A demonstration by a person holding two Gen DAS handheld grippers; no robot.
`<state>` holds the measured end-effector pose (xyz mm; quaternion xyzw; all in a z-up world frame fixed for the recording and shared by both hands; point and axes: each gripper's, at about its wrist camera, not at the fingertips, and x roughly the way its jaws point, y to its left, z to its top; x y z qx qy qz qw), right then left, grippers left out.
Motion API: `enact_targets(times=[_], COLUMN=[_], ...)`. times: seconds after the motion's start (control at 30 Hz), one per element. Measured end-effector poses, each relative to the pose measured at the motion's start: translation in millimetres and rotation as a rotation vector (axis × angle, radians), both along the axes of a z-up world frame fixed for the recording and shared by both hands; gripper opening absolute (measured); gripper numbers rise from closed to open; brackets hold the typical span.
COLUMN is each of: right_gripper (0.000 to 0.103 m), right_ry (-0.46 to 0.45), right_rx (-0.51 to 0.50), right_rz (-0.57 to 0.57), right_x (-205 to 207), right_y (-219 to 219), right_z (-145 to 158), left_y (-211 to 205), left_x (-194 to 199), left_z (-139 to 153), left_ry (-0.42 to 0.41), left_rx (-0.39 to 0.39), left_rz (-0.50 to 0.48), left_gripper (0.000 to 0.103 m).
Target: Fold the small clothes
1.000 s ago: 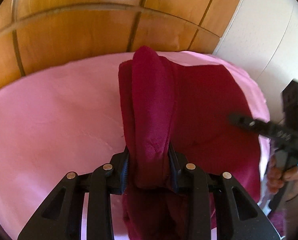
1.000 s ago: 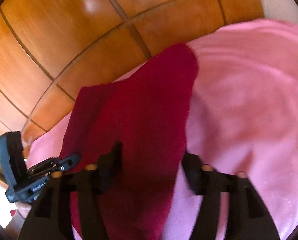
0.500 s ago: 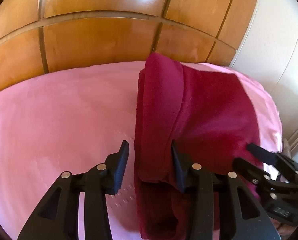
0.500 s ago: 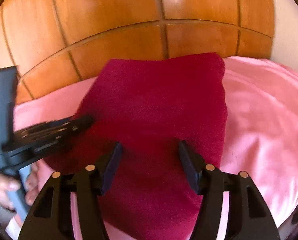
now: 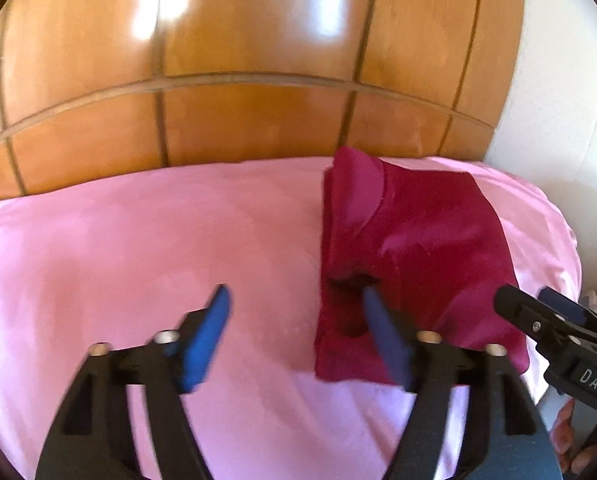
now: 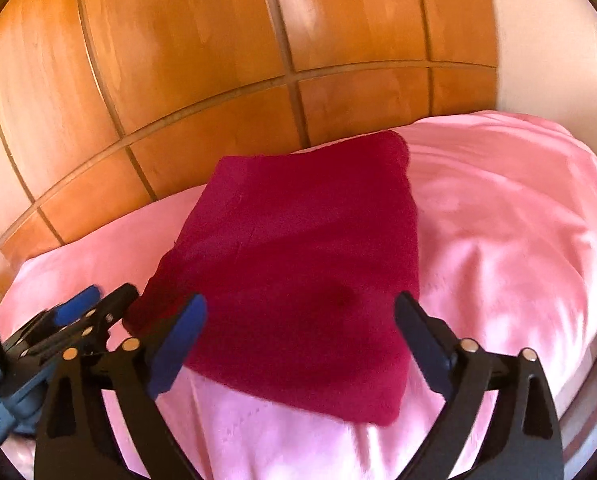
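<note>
A dark red garment (image 5: 422,256) lies folded in a rough rectangle on the pink sheet (image 5: 138,248). It also shows in the right wrist view (image 6: 298,264). My left gripper (image 5: 294,312) is open and empty, above the garment's near left edge, its right finger over the cloth. My right gripper (image 6: 298,316) is open and empty, raised over the garment's near edge. The right gripper also shows at the right edge of the left wrist view (image 5: 554,320). The left gripper shows at the lower left of the right wrist view (image 6: 94,308).
A glossy wooden panelled headboard (image 5: 238,100) stands right behind the bed. A white wall (image 5: 558,100) is to its right. The pink sheet (image 6: 518,240) drops off at the right edge of the bed.
My left gripper let go of the garment fold, opened and pulled back. My right gripper opened wider and drew back. The garment now lies flat, folded on the sheet.
</note>
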<state>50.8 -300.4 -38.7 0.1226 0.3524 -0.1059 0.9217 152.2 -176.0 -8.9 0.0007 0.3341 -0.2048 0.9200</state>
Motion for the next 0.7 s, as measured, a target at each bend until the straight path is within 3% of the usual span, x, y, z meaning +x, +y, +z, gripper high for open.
enact_targets(times=[0.27,0.4,0.7], right_gripper=[0.101,0.101,0.101], right_ry=[-0.017,-0.057,-0.035], right_rx=[-0.063,-0.113,-0.125], right_rz=[-0.077,-0.119,-0.102], right_x=[-20.5,-29.9,-33.2], right_y=[18.4,24.3,27.0], right_z=[-3.4,-3.9,-10.2], left_y=[19.2,24.1,23.5], left_x=[-31.8,-41.4,-51.8], left_z=[3.7,5.2,5.2], left_ry=[-0.034,-0.053,-0.073], left_rx=[0.02,0.022,0.052], left_rz=[0.064,0.1,0.119], left_gripper=[0.087,0.091,0.093])
